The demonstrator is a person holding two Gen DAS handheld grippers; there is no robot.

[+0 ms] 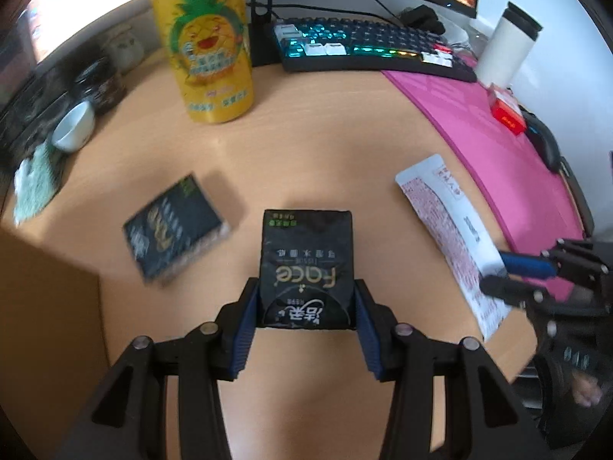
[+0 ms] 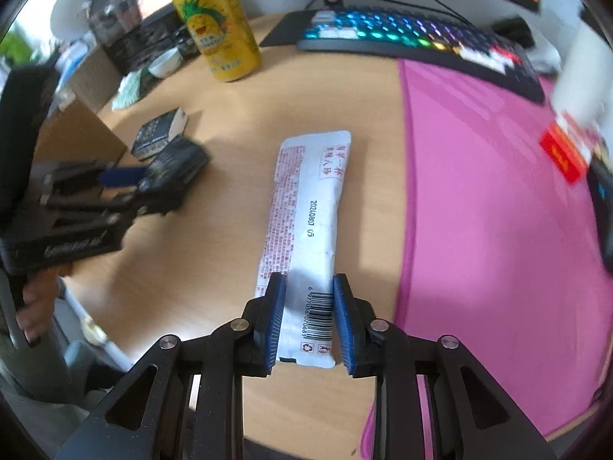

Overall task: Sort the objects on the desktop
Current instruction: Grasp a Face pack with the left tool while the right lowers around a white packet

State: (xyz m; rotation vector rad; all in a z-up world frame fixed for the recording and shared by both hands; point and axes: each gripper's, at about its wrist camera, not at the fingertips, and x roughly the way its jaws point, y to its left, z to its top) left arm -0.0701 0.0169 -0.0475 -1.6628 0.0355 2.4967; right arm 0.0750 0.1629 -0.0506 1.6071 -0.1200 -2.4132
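The left gripper [image 1: 306,306] jaws clamp a black tissue pack [image 1: 306,264] for sorting. The right gripper [image 2: 308,318] jaws pinch a white sachet [image 2: 306,237] by its near end, so it can be carried clear of the worktop [image 2: 214,237].

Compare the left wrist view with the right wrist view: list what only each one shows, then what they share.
Only the left wrist view shows the white tumbler by the keyboard and the printed front of the black tissue pack clamped in the left gripper.

Only the right wrist view shows the barcode end of the white sachet gripped by the right gripper, and a hand on the other tool.

Both show the yellow pineapple can, the lit keyboard, the pink mat, and a second tissue pack.
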